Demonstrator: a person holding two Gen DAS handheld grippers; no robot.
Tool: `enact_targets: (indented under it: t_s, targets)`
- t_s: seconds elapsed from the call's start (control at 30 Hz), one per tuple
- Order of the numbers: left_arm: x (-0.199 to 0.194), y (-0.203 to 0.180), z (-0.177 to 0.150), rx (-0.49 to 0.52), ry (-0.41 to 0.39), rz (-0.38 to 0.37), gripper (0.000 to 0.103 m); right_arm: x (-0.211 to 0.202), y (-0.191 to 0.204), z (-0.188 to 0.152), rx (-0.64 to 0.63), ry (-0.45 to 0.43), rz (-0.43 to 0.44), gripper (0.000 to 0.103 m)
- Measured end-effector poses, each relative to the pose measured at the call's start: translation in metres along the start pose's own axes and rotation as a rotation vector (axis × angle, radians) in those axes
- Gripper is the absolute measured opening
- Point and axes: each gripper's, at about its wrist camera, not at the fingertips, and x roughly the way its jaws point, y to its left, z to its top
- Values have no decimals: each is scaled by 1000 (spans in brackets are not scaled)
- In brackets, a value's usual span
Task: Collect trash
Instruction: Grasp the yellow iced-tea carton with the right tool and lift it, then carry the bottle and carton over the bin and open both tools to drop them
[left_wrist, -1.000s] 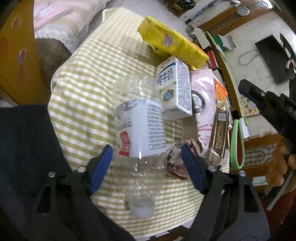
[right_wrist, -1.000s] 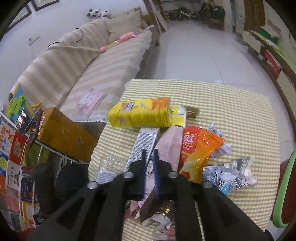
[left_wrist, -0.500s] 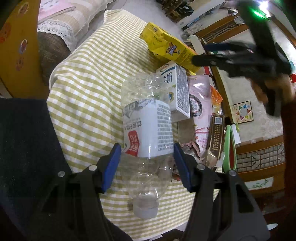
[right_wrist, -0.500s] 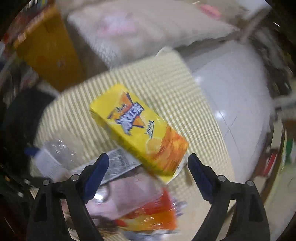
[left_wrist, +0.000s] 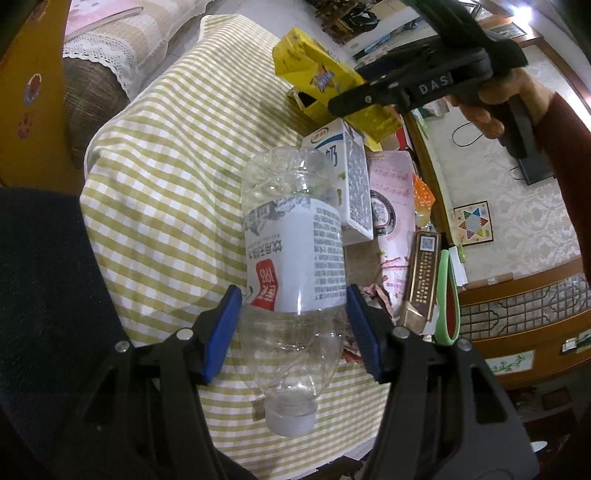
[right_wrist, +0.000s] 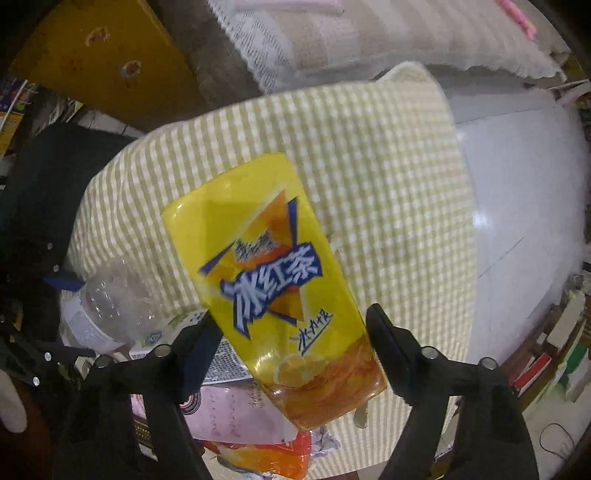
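While the left gripper (left_wrist: 293, 328) pinches the bottle (left_wrist: 293, 254), the closing right fingers (right_wrist: 201, 345) straddle the yellow carton (right_wrist: 273, 288).

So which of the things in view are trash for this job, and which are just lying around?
Trash to collect:
clear crushed plastic bottle
yellow iced-tea carton
white milk carton
pink plastic wrapper
orange snack bag

Lying about:
green-checked tablecloth
striped sofa cushion
yellow cardboard box

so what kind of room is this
Most likely a home living room: a sofa with a lace-edged cover, a low table under a checked cloth, and carved wooden cabinets along the wall.
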Motion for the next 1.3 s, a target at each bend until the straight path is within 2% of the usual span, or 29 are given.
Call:
enact_targets:
  t_s: [0.13, 0.3, 0.33, 0.43, 0.57, 0.67, 0.9, 1.17, 1.3]
  targets:
    - [-3, 1, 0, -5, -16, -6, 56, -33, -1, -26, 166, -160, -29, 71]
    - [-6, 0, -1, 5, -39, 18, 56, -72, 14, -81, 387, -390, -16, 71]
    - [-7, -1, -1, 9, -44, 22, 56, -76, 22, -101, 452, -443, -8, 71]
    - [-11, -9, -2, 32, -65, 47, 56, -85, 39, -139, 581, -523, -14, 71]
    - [-19, -31, -3, 101, -99, 105, 56, -79, 66, -186, 760, -573, -96, 71]
    - [-24, -50, -5, 155, -127, 139, 56, -71, 86, -219, 905, -647, -47, 71]
    - [-43, -102, -3, 281, -207, 187, 56, -98, 111, -293, 1123, -774, -96, 71]
    - [-57, -155, 8, 402, -300, 170, 56, -107, 124, -352, 1293, -851, -145, 72]
    - [-52, -182, 10, 454, -305, 135, 56, -106, 123, -379, 1360, -860, -153, 72]
